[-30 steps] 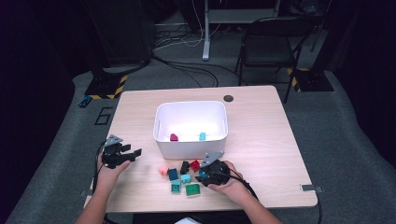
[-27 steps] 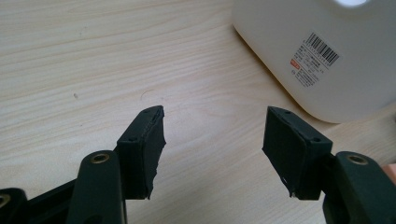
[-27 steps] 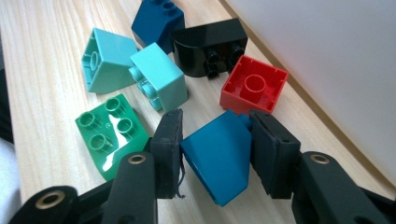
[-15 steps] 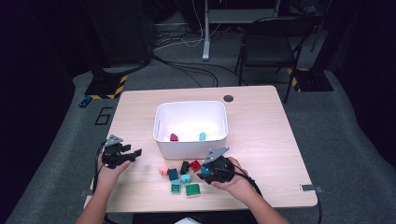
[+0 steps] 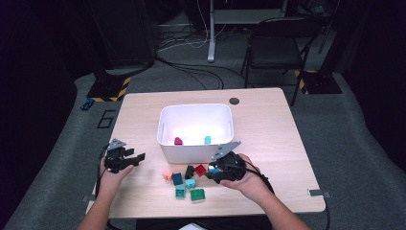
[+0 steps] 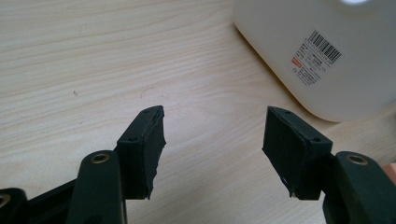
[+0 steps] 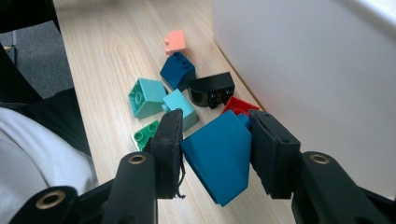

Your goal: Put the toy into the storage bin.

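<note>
Right claw (image 7: pixel 215 154), black: blue block (image 7: pixel 217 156) between pads. Just beyond it: red (image 7: pixel 238 106), black (image 7: pixel 212 88), dark blue (image 7: pixel 177 70), teal (image 7: pixel 145 97), salmon (image 7: pixel 175 42) blocks. White bin (image 7: pixel 308 70); light-wood grained table (image 7: pixel 116 46).

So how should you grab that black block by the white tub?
Probably from above, with the fingers on the two flat ends of the black block. Its top curves down on one side, so pads there could slip. The red block and dark blue block sit close, so come straight down.
</note>
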Demonstrator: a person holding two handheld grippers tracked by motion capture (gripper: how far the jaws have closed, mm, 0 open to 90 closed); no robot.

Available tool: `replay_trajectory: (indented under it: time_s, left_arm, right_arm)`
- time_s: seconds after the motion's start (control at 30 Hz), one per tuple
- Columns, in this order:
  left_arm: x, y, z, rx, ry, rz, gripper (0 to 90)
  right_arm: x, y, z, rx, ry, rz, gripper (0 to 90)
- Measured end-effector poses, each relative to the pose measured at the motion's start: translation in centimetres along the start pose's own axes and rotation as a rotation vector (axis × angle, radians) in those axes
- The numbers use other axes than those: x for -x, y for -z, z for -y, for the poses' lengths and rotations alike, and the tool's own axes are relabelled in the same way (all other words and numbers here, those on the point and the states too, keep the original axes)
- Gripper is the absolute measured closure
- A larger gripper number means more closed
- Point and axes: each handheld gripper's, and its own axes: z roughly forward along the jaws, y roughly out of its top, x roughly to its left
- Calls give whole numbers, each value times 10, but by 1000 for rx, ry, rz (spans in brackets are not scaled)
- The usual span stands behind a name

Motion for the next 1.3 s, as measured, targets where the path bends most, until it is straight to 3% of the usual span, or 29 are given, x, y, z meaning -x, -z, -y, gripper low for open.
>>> replay_trajectory:
  time_s: [0.4,1.3]
  left_arm:
    - [0,0,0,4,5,3,381]
    - [-2,0,0,3,13,10,381]
  right_arm:
    - [3,24,-23,5,-8,-17,562]
    - [28,62,-80,45,-19,22,563]
